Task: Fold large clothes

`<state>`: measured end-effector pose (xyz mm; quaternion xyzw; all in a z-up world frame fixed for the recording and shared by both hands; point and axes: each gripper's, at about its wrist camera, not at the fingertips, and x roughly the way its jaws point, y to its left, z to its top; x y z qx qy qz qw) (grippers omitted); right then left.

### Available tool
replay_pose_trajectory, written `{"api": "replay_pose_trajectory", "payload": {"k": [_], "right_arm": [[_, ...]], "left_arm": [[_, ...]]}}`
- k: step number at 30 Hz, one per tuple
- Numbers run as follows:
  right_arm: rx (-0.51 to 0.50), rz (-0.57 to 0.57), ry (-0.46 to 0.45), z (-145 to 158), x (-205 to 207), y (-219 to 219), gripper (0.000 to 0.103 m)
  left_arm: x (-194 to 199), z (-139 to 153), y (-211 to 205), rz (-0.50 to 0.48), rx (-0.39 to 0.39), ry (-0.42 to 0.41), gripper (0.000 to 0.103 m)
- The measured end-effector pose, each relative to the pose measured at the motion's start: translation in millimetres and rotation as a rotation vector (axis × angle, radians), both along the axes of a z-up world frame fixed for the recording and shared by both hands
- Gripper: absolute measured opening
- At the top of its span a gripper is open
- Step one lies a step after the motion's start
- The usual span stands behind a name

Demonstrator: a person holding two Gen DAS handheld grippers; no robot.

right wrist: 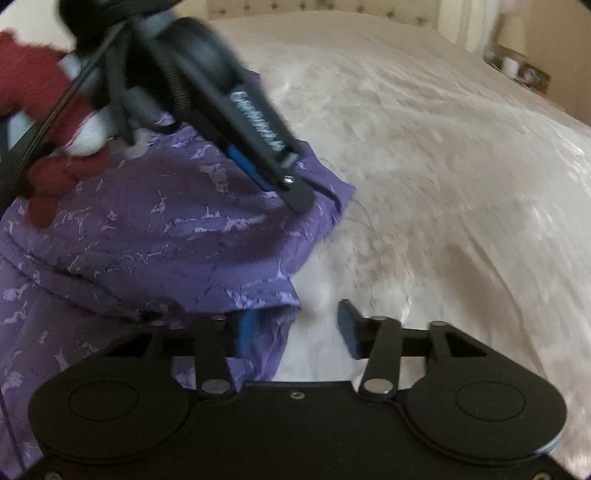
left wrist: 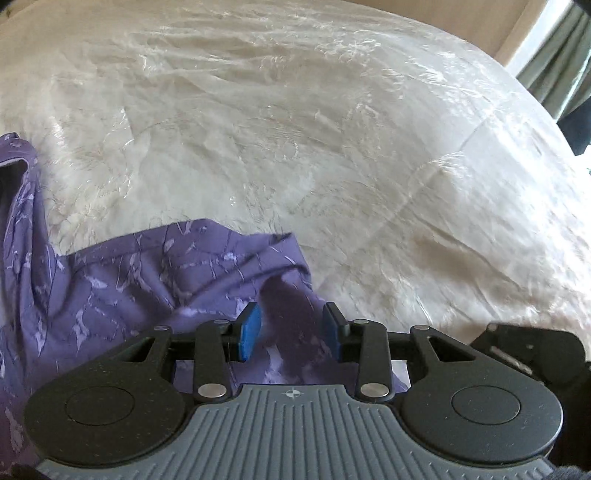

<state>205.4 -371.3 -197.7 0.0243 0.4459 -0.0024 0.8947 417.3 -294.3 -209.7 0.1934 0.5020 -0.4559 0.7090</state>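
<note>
A purple garment with a pale crackle print (left wrist: 147, 288) lies crumpled on the white bed cover (left wrist: 332, 147), at the lower left of the left wrist view. My left gripper (left wrist: 291, 330) hovers over its right edge. The blue pads (left wrist: 249, 332) stand apart, with cloth lying under the gap and not pinched. In the right wrist view the same garment (right wrist: 147, 229) fills the left side, and the left gripper (right wrist: 295, 192) reaches down onto its corner. My right gripper (right wrist: 297, 328) is open at the garment's near edge; cloth drapes over its left pad (right wrist: 245, 332), and white cover shows in the gap.
A red sleeve (right wrist: 44, 110) holds the left gripper at the upper left. The white bed cover (right wrist: 443, 184) stretches away to the right. A tufted headboard (right wrist: 314, 7) and a nightstand with a lamp (right wrist: 513, 33) stand beyond it. A grey-green curtain (left wrist: 554, 74) hangs past the bed.
</note>
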Motion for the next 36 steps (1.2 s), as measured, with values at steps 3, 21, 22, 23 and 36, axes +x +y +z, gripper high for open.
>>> {"api": "replay_pose_trajectory", "payload": {"k": [3, 21, 22, 23, 36], "right_arm": [[0.004, 0.043, -0.019, -4.1, 2.0, 4.9, 0.033], [0.037, -0.021, 0.05, 4.1, -27.1, 18.1, 0.014], [0.058, -0.038, 0.062, 5.9, -30.3, 12.6, 0.018], [0.082, -0.054, 0.071, 8.8, -34.3, 6.0, 0.02], [0.342, -0.187, 0.004, 35.9, 5.2, -57.6, 0.052]], "left_arm": [[7.9, -4.4, -0.7, 0.019, 0.009, 0.012, 0.036], [51.1, -16.1, -7.1, 0.205, -0.012, -0.034, 0.039], [52.6, -8.4, -1.0, 0.234, -0.041, -0.043, 0.039], [52.7, 0.8, 6.0, 0.251, -0.077, -0.052, 0.039], [-61.6, -1.7, 78.7, 0.211, -0.114, 0.047, 0.044]]}}
